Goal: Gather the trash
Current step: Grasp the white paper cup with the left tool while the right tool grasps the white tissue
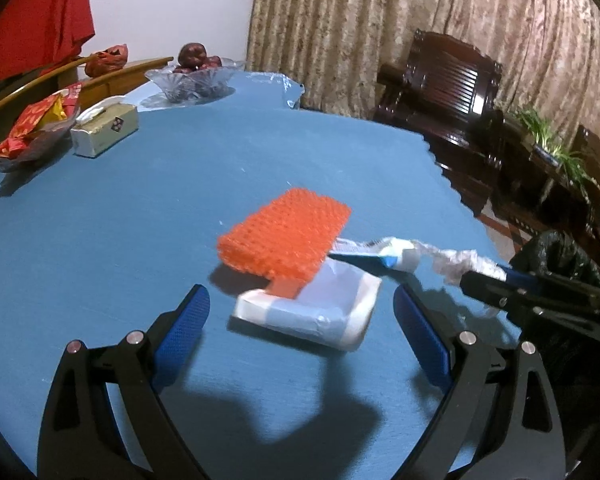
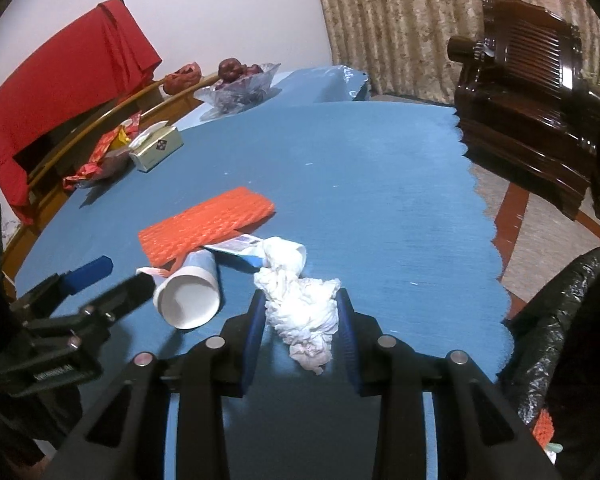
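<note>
Only the right wrist view shows the bin bag (image 2: 556,300) beside the table (image 2: 380,184).

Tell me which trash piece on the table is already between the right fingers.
The crumpled white tissue: the right gripper is closed on it. The paper cup lies on its side, the orange foam net and the toothpaste tube lie ungripped.

left gripper (image 1: 300,304) fingers spread wide | right gripper (image 2: 302,312) fingers clamped

On the worktop (image 2: 380,184) I count one orange foam net (image 2: 206,228), one paper cup (image 2: 188,296), one crumpled tissue (image 2: 300,308), one tube (image 2: 240,250), one tissue box (image 2: 158,148), one glass fruit bowl (image 2: 240,86).
</note>
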`<move>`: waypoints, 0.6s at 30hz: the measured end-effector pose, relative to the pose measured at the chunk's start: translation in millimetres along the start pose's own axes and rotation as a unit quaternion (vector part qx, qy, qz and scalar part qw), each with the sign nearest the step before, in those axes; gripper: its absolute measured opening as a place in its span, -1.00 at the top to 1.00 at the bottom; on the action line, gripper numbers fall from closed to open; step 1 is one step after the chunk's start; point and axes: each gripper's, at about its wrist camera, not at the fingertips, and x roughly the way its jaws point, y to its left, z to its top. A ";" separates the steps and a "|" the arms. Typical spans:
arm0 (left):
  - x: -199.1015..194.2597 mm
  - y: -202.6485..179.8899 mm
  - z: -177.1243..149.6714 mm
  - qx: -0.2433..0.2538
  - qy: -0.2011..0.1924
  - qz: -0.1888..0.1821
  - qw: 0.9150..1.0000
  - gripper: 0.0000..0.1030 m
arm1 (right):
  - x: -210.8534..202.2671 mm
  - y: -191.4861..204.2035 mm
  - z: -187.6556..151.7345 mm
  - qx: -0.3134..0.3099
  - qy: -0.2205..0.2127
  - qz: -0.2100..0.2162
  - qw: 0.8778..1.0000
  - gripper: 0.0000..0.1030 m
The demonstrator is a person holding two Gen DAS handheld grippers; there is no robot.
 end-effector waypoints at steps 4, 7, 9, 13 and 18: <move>7.4 0.2 -4.5 0.001 0.012 0.014 1.000 -0.76 | 1.8 1.4 -1.5 -0.002 0.001 0.002 1.000 0.32; 9.8 8.1 -7.2 -0.001 0.020 0.021 1.000 -0.76 | 2.8 2.4 -2.8 -0.002 0.003 0.003 1.000 0.32; 8.2 14.9 -8.5 -0.001 0.021 0.030 0.999 -0.76 | 3.7 2.3 -3.0 -0.002 0.004 0.003 1.000 0.32; 2.3 33.5 -10.2 -0.007 0.022 0.052 0.998 -0.76 | 5.1 3.5 -2.7 -0.003 0.006 0.002 1.000 0.32; -7.8 58.8 -8.7 -0.023 0.016 0.075 0.997 -0.76 | 5.6 4.8 -2.0 -0.001 0.004 -0.001 1.000 0.32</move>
